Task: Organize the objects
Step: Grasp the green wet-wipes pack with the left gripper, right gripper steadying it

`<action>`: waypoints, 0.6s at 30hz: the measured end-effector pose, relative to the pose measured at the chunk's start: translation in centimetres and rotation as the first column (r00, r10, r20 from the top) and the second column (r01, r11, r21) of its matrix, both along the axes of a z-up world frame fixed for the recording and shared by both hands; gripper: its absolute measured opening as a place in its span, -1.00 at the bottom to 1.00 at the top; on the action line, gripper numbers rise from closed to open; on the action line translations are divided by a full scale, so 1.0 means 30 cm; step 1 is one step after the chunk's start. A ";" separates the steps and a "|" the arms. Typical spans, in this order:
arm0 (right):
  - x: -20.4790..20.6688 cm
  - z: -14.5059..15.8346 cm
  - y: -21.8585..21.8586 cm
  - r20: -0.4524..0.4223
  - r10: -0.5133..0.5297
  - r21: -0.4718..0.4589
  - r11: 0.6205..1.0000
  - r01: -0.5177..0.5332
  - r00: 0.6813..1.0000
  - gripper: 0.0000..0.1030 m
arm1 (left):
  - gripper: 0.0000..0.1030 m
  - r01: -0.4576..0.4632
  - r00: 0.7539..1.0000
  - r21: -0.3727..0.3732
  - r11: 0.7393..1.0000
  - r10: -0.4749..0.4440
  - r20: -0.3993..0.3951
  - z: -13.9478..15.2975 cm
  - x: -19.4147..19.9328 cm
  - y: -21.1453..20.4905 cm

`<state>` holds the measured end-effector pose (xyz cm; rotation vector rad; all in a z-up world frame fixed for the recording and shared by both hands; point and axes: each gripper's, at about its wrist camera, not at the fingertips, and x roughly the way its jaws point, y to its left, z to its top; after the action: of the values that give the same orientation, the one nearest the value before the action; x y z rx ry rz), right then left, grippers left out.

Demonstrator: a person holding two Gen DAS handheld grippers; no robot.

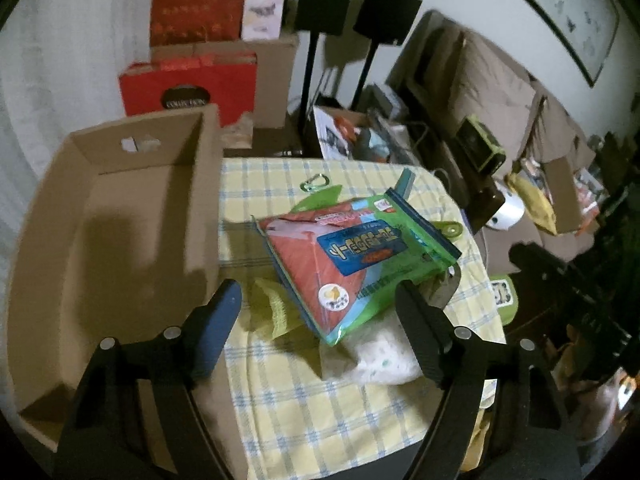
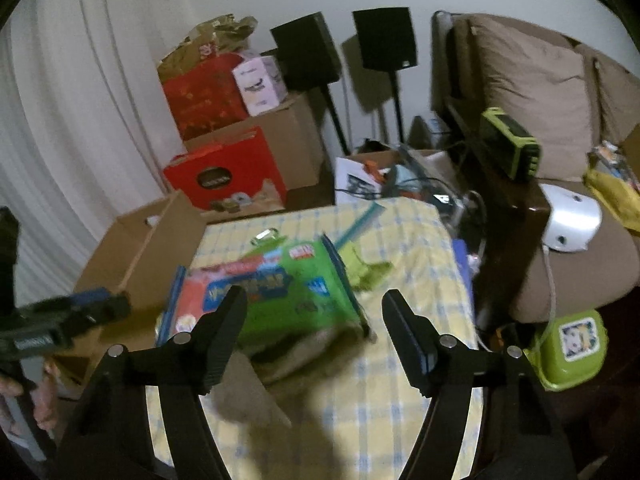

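Note:
A green and red plastic packet [image 1: 356,256] lies tilted on the yellow checked tablecloth [image 1: 320,400], on top of a pile of small items. My left gripper [image 1: 320,304] hovers open just short of the packet, touching nothing. Beside its left finger a yellow-green cloth piece [image 1: 276,308] shows, and under the packet a white padded item [image 1: 384,356]. In the right wrist view the packet [image 2: 288,292] lies beyond my open right gripper [image 2: 316,300], whose pads hold nothing. The left gripper [image 2: 80,312] enters that view from the left, over the cardboard box [image 2: 140,256].
An open, empty cardboard box [image 1: 120,220] stands against the table's left side. A green carabiner [image 1: 314,182] and a green clip [image 1: 452,230] lie behind the packet. Right of the table are a sofa [image 2: 540,100], a white device [image 2: 572,220] and a green lunchbox [image 2: 568,344].

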<state>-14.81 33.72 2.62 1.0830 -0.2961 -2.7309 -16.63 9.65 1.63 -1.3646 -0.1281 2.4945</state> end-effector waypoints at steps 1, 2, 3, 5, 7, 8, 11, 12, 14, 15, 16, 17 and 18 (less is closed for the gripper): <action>-0.022 -0.003 0.002 0.006 0.009 -0.006 1.000 -0.009 1.000 0.41 | 0.47 0.002 1.000 -0.001 1.000 -0.002 0.018 -0.012 -0.021 0.009; -0.055 -0.010 0.004 0.017 0.023 -0.015 1.000 -0.022 1.000 0.41 | 0.47 0.005 0.999 0.006 1.000 -0.005 0.038 -0.022 -0.041 0.015; -0.085 -0.017 0.005 0.027 0.039 -0.024 0.999 -0.038 0.999 0.41 | 0.47 0.004 0.998 0.012 1.000 -0.005 0.068 -0.040 -0.068 0.021; -0.154 -0.045 0.009 0.061 0.061 -0.043 0.997 -0.059 0.996 0.41 | 0.47 0.003 0.994 0.019 1.000 -0.005 0.109 -0.066 -0.105 0.031; -0.210 -0.075 0.015 0.090 0.077 -0.059 0.996 -0.071 0.993 0.41 | 0.48 0.005 0.991 0.016 1.000 -0.007 0.134 -0.083 -0.131 0.042; -0.237 -0.092 0.016 0.103 0.088 -0.068 0.994 -0.081 0.991 0.41 | 0.48 0.002 0.990 0.009 1.000 -0.003 0.142 -0.093 -0.145 0.045; -0.305 -0.143 0.018 0.144 0.107 -0.077 0.992 -0.097 0.984 0.41 | 0.51 -0.003 0.987 0.003 1.000 0.002 0.163 -0.121 -0.175 0.052; -0.323 -0.156 0.021 0.152 0.113 -0.082 0.991 -0.102 0.982 0.41 | 0.51 -0.002 0.984 0.006 1.000 0.001 0.177 -0.133 -0.186 0.055; -0.358 -0.182 0.020 0.169 0.134 -0.092 0.989 -0.120 0.977 0.41 | 0.52 0.007 0.980 0.004 1.000 -0.008 0.197 -0.154 -0.206 0.066; -0.376 -0.195 0.017 0.176 0.146 -0.097 0.987 -0.130 0.974 0.41 | 0.52 0.011 0.981 -0.010 1.000 -0.009 0.193 -0.157 -0.210 0.071; -0.387 -0.204 0.014 0.182 0.159 -0.103 0.984 -0.142 0.970 0.41 | 0.53 0.015 0.982 -0.025 1.000 -0.010 0.189 -0.160 -0.217 0.076; -0.403 -0.222 0.006 0.195 0.183 -0.109 0.980 -0.164 0.964 0.41 | 0.56 0.019 0.982 -0.036 0.999 -0.012 0.186 -0.162 -0.221 0.081; -0.414 -0.230 0.003 0.204 0.190 -0.107 0.979 -0.171 0.960 0.41 | 0.60 0.021 0.982 -0.041 0.999 -0.013 0.186 -0.165 -0.228 0.085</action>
<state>-27.24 33.80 -4.28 1.3121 -0.3284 -2.4221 -23.46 12.20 -3.31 -1.6078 -0.1020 2.3647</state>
